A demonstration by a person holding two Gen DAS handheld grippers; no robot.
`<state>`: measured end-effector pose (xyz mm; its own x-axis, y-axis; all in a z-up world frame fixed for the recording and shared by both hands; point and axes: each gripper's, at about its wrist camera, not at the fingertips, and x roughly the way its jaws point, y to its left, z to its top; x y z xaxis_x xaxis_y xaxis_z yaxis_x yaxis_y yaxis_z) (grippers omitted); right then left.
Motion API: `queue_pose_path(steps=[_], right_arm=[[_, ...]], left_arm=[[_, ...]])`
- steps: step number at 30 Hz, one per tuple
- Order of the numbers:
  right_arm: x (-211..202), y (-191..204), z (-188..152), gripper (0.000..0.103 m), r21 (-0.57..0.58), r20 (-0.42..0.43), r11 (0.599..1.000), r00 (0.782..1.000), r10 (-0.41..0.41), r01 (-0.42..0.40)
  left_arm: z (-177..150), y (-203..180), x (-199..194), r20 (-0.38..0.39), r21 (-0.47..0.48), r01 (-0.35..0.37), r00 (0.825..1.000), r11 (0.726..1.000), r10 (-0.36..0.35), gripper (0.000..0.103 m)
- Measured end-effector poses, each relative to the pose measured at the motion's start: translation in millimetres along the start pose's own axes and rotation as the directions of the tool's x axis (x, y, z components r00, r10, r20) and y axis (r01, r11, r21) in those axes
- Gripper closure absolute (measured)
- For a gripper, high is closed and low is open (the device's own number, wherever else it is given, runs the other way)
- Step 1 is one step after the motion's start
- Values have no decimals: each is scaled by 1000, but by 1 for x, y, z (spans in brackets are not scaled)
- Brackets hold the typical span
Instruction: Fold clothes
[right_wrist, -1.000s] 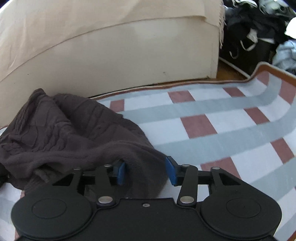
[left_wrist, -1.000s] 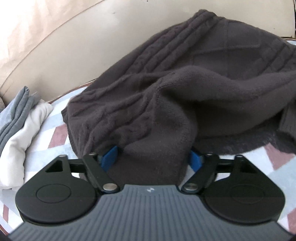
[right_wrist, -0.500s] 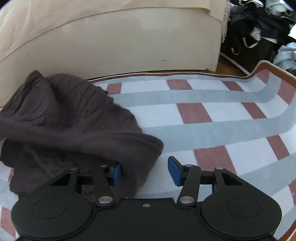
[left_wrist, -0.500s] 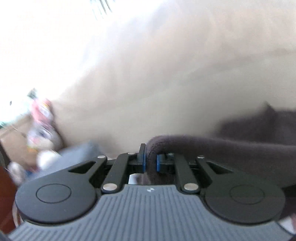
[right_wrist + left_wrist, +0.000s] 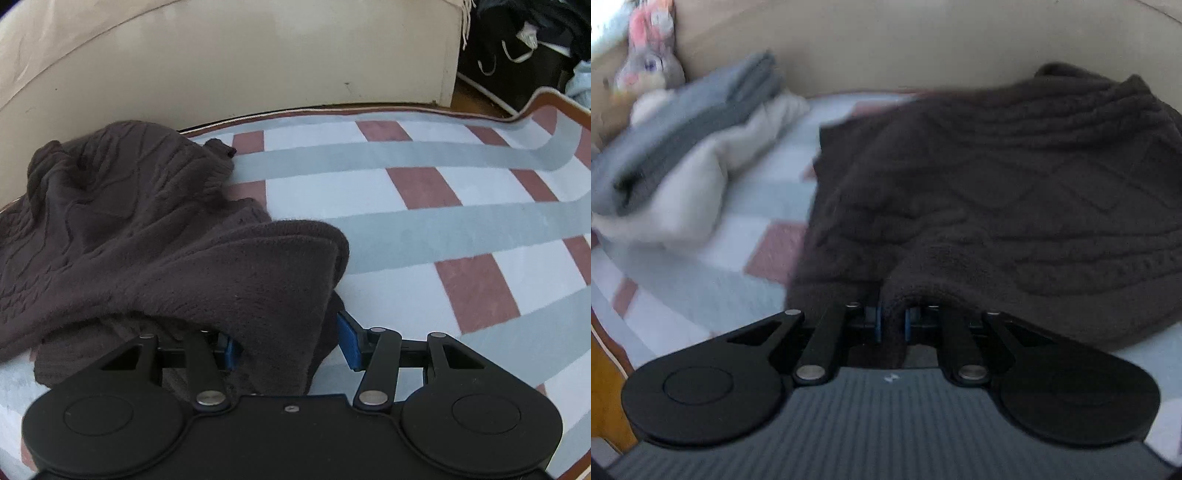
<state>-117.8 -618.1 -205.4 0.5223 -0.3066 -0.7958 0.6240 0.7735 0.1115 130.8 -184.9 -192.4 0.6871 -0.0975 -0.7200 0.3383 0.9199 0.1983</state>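
A dark charcoal cable-knit sweater (image 5: 1015,192) lies bunched on the checked rug (image 5: 701,291). In the left wrist view my left gripper (image 5: 892,321) is shut on a fold of the sweater's near edge, the cloth pinched between the blue pads. In the right wrist view the same sweater (image 5: 147,240) is heaped at the left. A thick fold of it drapes between the spread fingers of my right gripper (image 5: 290,347), which stands open. The left blue pad (image 5: 231,350) is partly hidden under the cloth; the right pad (image 5: 349,343) is bare.
A pile of folded grey and white clothes (image 5: 683,155) sits left of the sweater, with a stuffed bunny (image 5: 650,55) behind it. The cream sofa base (image 5: 258,62) runs along the back. Dark bags and clothes (image 5: 535,37) stand at the far right. Bare rug (image 5: 461,221) stretches to the right.
My left gripper went from open around the sweater to shut on its edge, swung up, and now sits low again. The right gripper stayed open while the sweater fold slid further between its fingers.
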Motion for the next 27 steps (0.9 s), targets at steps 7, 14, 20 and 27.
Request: queue_pose_path(steps=[7, 14, 20, 27], right_arm=[[-12, 6, -3, 86, -36, -55, 995, 994, 95, -98], [-61, 10, 7, 86, 211, -49, 822, 834, 550, -530], [-72, 31, 7, 86, 322, -30, 676, 707, 707, -662], [-80, 55, 6, 86, 323, -56, 634, 654, 754, -703]], left_arm=[[0, 0, -25, 70, 26, -5, 998, 1000, 3, 78], [11, 13, -84, 334, -108, 432, 864, 895, -377, 35], [-8, -49, -113, 296, 166, 635, 698, 755, -652, 33], [-31, -133, -137, 141, 411, 756, 500, 509, -855, 16]])
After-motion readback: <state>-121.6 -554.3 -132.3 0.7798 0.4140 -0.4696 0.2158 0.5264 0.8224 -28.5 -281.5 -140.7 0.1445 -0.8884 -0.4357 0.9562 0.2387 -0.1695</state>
